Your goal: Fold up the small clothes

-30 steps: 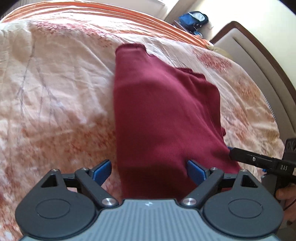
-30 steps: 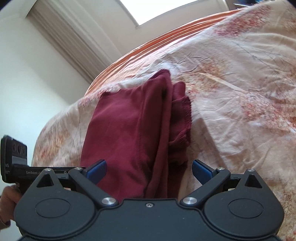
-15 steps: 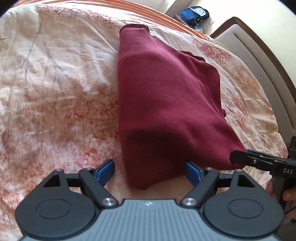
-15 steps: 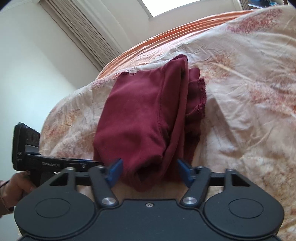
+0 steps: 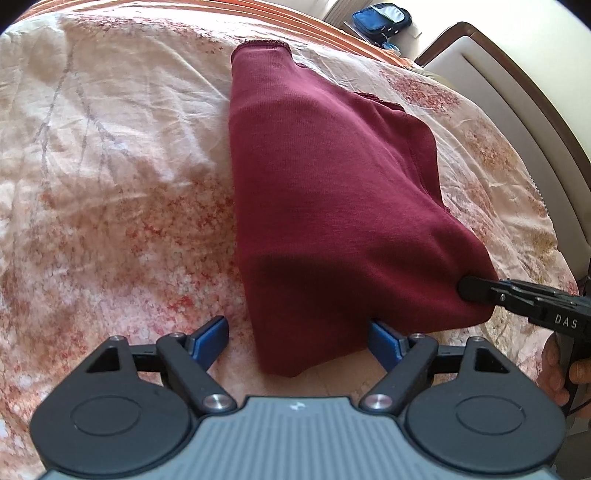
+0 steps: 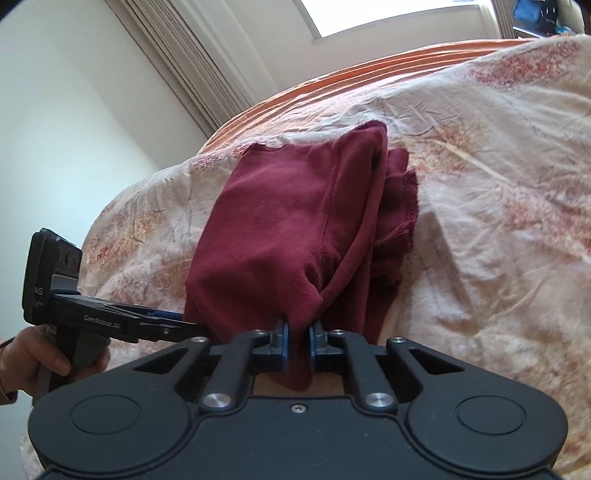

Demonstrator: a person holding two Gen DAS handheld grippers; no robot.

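A folded maroon garment [image 5: 325, 184] lies on the flowered bed cover [image 5: 110, 147]. My left gripper [image 5: 295, 328] is open, and the garment's near left corner hangs between its blue pads [image 5: 210, 332] without being pinched. In the right wrist view the same garment [image 6: 288, 221] shows its layered hems on the right. My right gripper [image 6: 298, 332] is closing, and its blue pads squeeze a bunched fold of the near edge. From the left wrist view, the right gripper [image 5: 469, 290] bites the garment's near right corner. The left gripper [image 6: 192, 325] reaches in from the left.
A padded headboard [image 5: 517, 110] runs along the right of the bed, and a blue bag [image 5: 380, 20] sits beyond it. An orange striped sheet [image 6: 369, 74] edges the far side, below a window with blinds [image 6: 192, 55]. A person's hand [image 6: 44, 354] holds the left gripper's handle.
The right gripper's jaws went from wide open to closed on the garment's near fold. The garment's near edge has bunched up and lifted. The left gripper stays open at the near left corner.
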